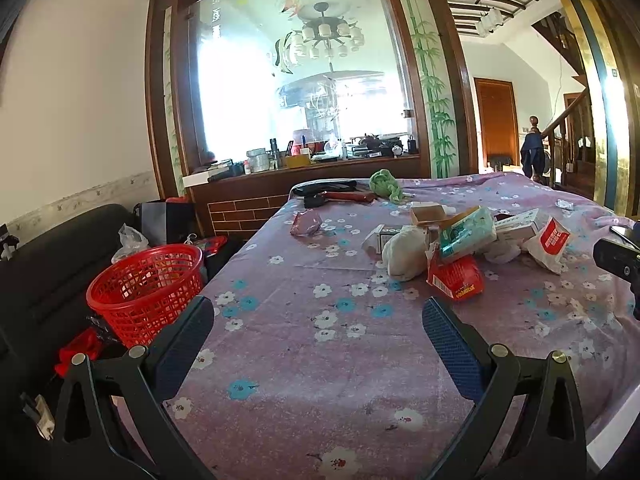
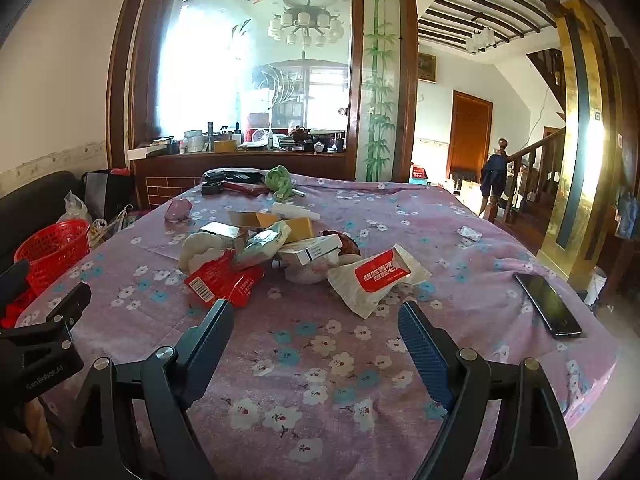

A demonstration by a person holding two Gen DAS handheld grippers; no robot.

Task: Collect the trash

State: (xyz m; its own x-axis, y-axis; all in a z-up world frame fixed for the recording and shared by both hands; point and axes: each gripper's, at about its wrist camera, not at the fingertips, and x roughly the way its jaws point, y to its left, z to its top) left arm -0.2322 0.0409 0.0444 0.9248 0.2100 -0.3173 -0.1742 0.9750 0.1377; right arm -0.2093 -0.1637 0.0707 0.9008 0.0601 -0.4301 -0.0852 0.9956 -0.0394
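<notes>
Both grippers [image 1: 318, 312] [image 2: 316, 316] gape empty before trash pile [image 2: 280, 256].

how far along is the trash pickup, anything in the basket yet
Barely started, by the look of it. The red basket shows no clear contents through its mesh. Both the left gripper and the right gripper are open and hold nothing. Left to do: the whole trash pile, including the red wrapper nearest the fingers.

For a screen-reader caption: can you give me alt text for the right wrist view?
An open hand-held gripper hovers over a floral tablecloth, facing a heap of wrappers and boxes. A red basket stands at the left and a dark phone lies at the right.
</notes>
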